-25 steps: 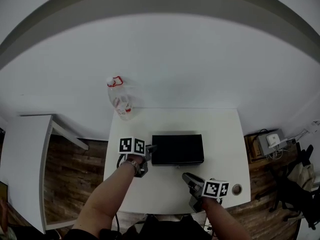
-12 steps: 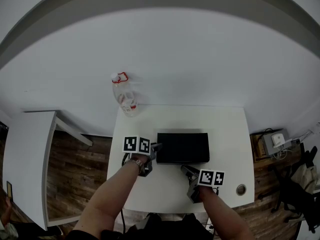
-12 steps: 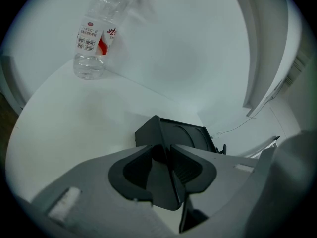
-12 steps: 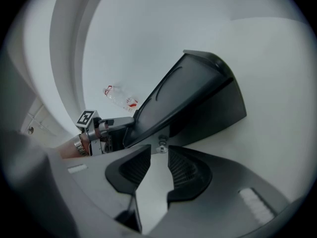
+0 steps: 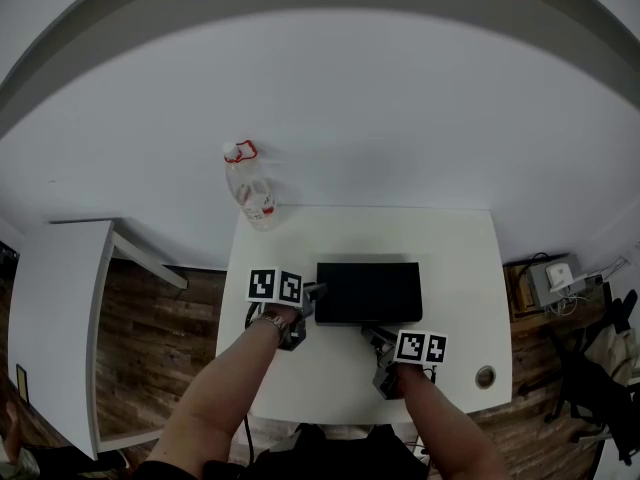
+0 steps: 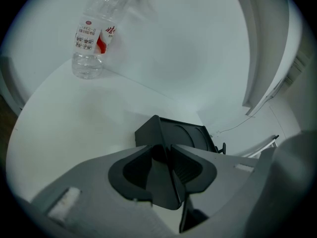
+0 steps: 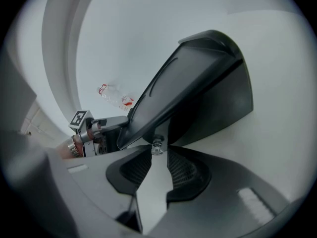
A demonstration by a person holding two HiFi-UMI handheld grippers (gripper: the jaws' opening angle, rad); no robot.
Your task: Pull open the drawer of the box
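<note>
A black box [image 5: 368,291] lies flat in the middle of the white table [image 5: 450,258]. In the right gripper view the box [image 7: 198,83] fills the upper right, and a small clear drawer knob [image 7: 157,146] sticks out of its front. My right gripper [image 7: 158,151] [image 5: 372,334] has just been closing; the knob sits between its fingertips with a gap still showing. The drawer looks shut. My left gripper [image 5: 312,293] [image 6: 161,147] rests against the box's left near corner [image 6: 188,135], its jaws together.
A clear plastic bottle [image 5: 250,190] with a red label stands at the table's far left corner, and also shows in the left gripper view [image 6: 91,38]. A round hole [image 5: 485,376] sits at the near right corner. A second white table [image 5: 50,308] stands to the left.
My right gripper has moved forward and down from the table's front edge to the box's front, reaching the knob. The left gripper has stayed against the box.
</note>
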